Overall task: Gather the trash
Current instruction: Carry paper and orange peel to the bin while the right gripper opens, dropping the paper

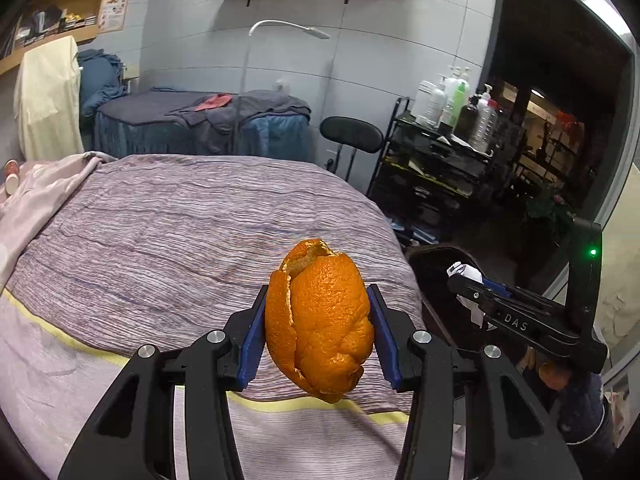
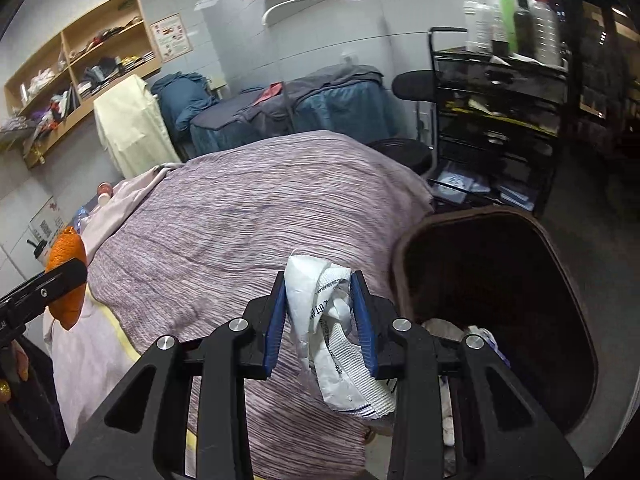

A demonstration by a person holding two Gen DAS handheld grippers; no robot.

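Left gripper [image 1: 319,322]: fingers closed part-way on an orange peel [image 1: 318,320], which is pinched between the blue pads and held in the air above the near edge of the bed [image 1: 180,220]. The peel fills the gap between the fingers; contact on both sides is visible.

Right gripper [image 2: 323,316]: fingers closed part-way on a crumpled white wrapper [image 2: 340,332], with printed text on it, also held clear of the bed. The wrapper hangs below the pads. This gripper sits near the bed's right edge, just beside the dark trash bin [image 2: 560,264] standing on the floor against that edge. The left wrist view confirms the same arrangement, with the right gripper and its white load over the bin's rim.

Bin contents: some pale, crumpled material is visible at the bottom, partly hidden behind the right gripper. What it is cannot be told.

Bed surface: the striped cover shows no further loose trash in either view. At the far left corner some cups or bottles [image 2: 105,192] lie beside the pink bedding; whether they count as trash cannot be told.

Assessment: both pieces are picked up and neither is yet deposited. The wrapper appears closest to release; the peel has to travel right, across the near edge, to reach the bin. Remaining work, as judged here, is the two drops.
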